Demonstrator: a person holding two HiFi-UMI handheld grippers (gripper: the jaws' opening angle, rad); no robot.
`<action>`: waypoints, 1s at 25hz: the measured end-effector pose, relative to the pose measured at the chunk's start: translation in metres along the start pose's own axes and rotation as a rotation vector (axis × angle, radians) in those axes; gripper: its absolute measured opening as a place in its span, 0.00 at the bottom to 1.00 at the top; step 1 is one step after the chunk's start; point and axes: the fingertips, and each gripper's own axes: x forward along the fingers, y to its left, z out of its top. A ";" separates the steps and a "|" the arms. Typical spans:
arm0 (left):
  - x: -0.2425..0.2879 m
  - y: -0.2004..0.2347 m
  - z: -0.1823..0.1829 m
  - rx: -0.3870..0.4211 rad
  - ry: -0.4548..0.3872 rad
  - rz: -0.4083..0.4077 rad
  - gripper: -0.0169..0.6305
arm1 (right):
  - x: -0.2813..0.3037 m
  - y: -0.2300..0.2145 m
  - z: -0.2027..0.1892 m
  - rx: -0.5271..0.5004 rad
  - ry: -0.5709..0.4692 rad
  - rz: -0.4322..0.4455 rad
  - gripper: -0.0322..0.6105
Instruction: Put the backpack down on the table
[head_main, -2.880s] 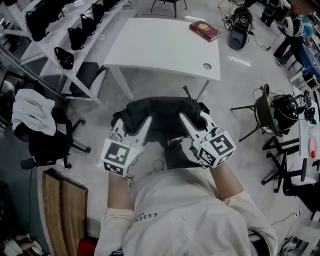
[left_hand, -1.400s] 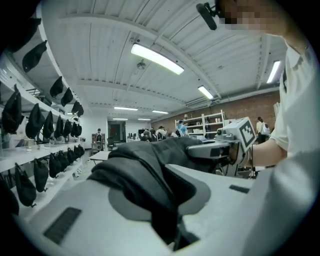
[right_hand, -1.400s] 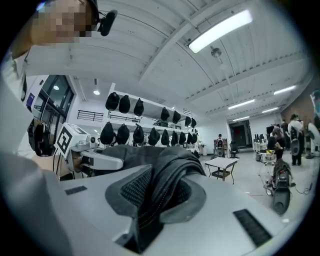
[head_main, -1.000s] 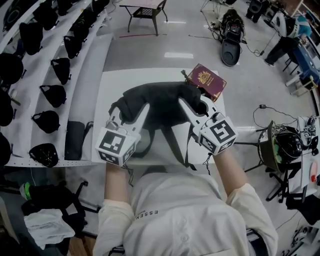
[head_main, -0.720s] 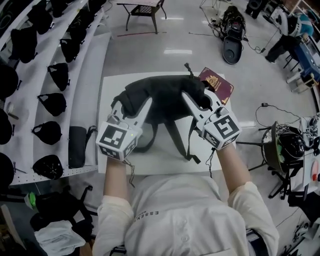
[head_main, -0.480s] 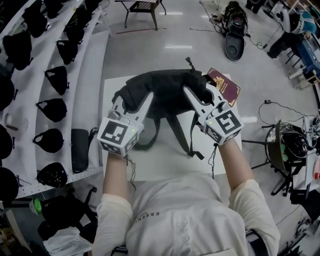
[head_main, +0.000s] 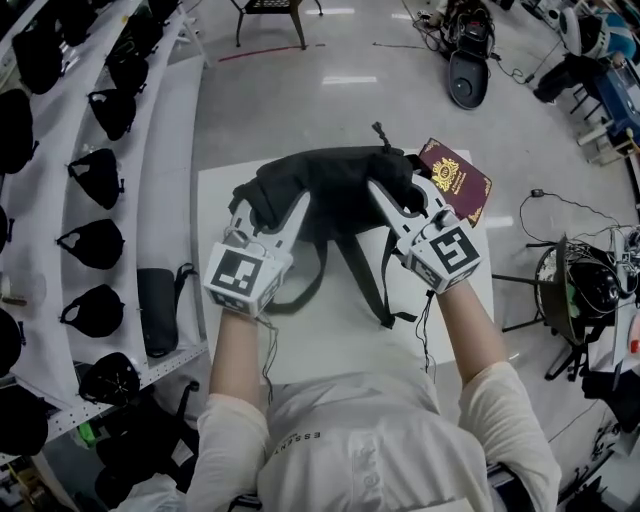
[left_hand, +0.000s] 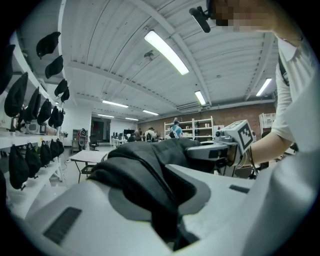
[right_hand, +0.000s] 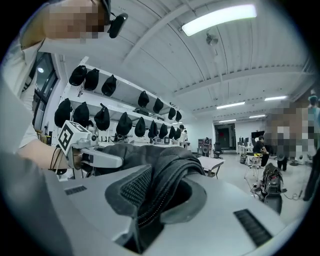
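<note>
Left tongs (head_main: 272, 208) and right tongs (head_main: 400, 195) are each clamped narrow on black fabric, one on either upper corner of the backpack (head_main: 330, 180), with cloth bunched between each pair of jaws. I hold the bag between them over the far half of the white bench (head_main: 330, 340), its straps (head_main: 365, 280) trailing toward me across the top. To do this well, I should lower both sides evenly, keep clear of the red book (head_main: 457, 180) just beside my right tongs, and loosen only once the weight rests on the bench.
</note>
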 end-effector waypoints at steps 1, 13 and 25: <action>0.002 -0.001 0.000 -0.002 0.004 -0.006 0.14 | 0.000 -0.002 -0.002 -0.001 -0.001 0.001 0.17; -0.002 -0.011 -0.031 -0.012 0.007 -0.018 0.14 | -0.013 0.006 -0.031 0.062 0.009 0.002 0.17; -0.029 -0.052 -0.055 -0.067 0.035 -0.048 0.14 | -0.050 0.036 -0.056 0.117 0.043 0.011 0.17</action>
